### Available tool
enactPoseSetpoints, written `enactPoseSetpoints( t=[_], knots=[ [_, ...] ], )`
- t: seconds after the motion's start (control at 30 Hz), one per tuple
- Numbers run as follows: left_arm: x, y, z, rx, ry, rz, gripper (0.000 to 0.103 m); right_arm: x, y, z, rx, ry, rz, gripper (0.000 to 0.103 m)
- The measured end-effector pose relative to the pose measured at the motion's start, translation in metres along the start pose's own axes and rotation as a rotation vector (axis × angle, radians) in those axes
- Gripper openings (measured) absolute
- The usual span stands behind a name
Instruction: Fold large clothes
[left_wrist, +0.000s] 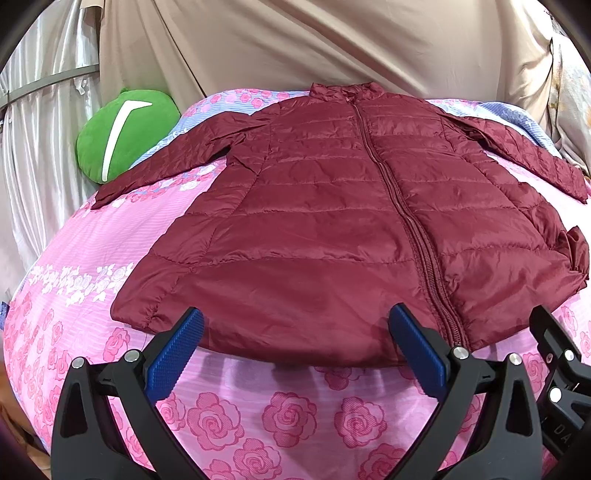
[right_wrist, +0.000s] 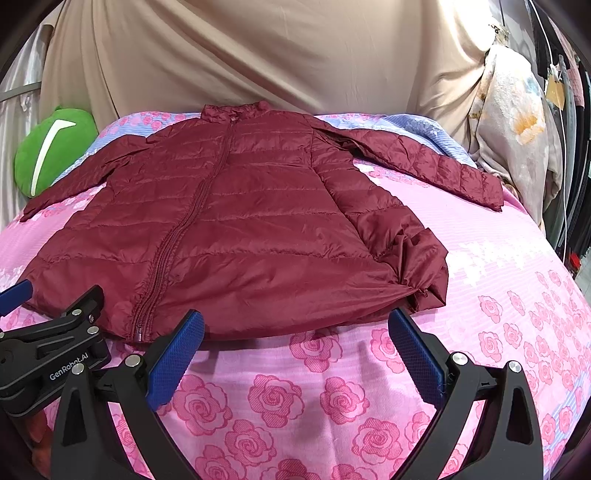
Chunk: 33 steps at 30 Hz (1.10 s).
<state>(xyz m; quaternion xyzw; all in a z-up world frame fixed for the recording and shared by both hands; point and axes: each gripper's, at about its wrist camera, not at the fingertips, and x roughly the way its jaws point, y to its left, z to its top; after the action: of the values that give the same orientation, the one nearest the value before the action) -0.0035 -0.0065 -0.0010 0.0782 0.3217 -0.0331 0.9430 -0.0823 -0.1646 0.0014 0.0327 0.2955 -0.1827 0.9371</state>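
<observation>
The maroon jacket (left_wrist: 332, 229) lies zipped and spread flat on the bed (left_wrist: 258, 413), sleeves out, ready for folding. Both tools, left tool (left_wrist: 295, 350) and right tool (right_wrist: 295, 350), hover released at its near hem.

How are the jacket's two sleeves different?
The left sleeve ends next to the green cushion; the right sleeve ends near the pale bedding. The hem bunches up below the right sleeve and lies smoother below the left sleeve. Both are dark red, quilted, and spread out on the pink bedspread.
</observation>
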Motion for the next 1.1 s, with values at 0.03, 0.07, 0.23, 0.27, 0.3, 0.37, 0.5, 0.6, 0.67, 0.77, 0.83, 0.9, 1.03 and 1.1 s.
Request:
enactPoseSetpoints(
  t=[0.03,0.07,0.23,0.27,0.3,0.37,0.5,0.6,0.67,0.77,0.83,0.9,1.03,1.1],
  knots=[
    [0.0,0.0,0.0,0.0,0.0,0.0,0.098,0.0,0.0,0.0,0.0,0.001,0.0,0.098],
    [0.0,0.0,0.0,0.0,0.0,-0.002,0.098,0.0,0.0,0.001,0.0,0.002,-0.001,0.098],
    [-0.002,-0.003,-0.003,0.0,0.016,-0.016,0.098,-0.002,-0.001,-0.005,-0.002,0.02,0.006,0.098],
    [-0.003,-0.005,-0.005,0.007,0.02,-0.02,0.098,-0.003,-0.002,-0.006,-0.002,0.021,0.006,0.098],
    [-0.003,-0.006,-0.005,0.011,0.02,-0.02,0.098,-0.004,-0.002,-0.007,-0.003,0.022,0.007,0.098],
    [-0.005,-0.007,-0.006,0.016,0.016,-0.017,0.098,-0.006,-0.002,-0.009,-0.004,0.025,0.006,0.098],
    [-0.006,-0.006,-0.006,0.013,0.016,-0.016,0.098,-0.008,-0.003,-0.011,-0.003,0.03,0.004,0.098],
    [-0.007,-0.006,-0.007,0.012,0.017,-0.014,0.098,-0.009,-0.004,-0.011,0.0,0.034,0.004,0.098],
    [-0.007,-0.006,-0.007,0.015,0.018,-0.016,0.098,-0.009,-0.005,-0.012,0.002,0.035,0.004,0.098],
    [-0.008,-0.007,-0.008,0.017,0.018,-0.013,0.098,-0.009,-0.005,-0.012,0.002,0.034,0.005,0.098],
    [-0.007,-0.007,-0.008,0.016,0.019,-0.013,0.098,-0.009,-0.005,-0.012,0.002,0.035,0.005,0.098],
    [-0.008,-0.007,-0.008,0.015,0.021,-0.012,0.098,-0.009,-0.005,-0.012,0.002,0.034,0.005,0.098],
    [-0.008,-0.007,-0.008,0.015,0.02,-0.012,0.098,-0.009,-0.005,-0.012,0.002,0.034,0.004,0.098],
    [-0.007,-0.007,-0.008,0.015,0.021,-0.011,0.098,-0.009,-0.005,-0.012,0.001,0.034,0.005,0.098]
  ],
)
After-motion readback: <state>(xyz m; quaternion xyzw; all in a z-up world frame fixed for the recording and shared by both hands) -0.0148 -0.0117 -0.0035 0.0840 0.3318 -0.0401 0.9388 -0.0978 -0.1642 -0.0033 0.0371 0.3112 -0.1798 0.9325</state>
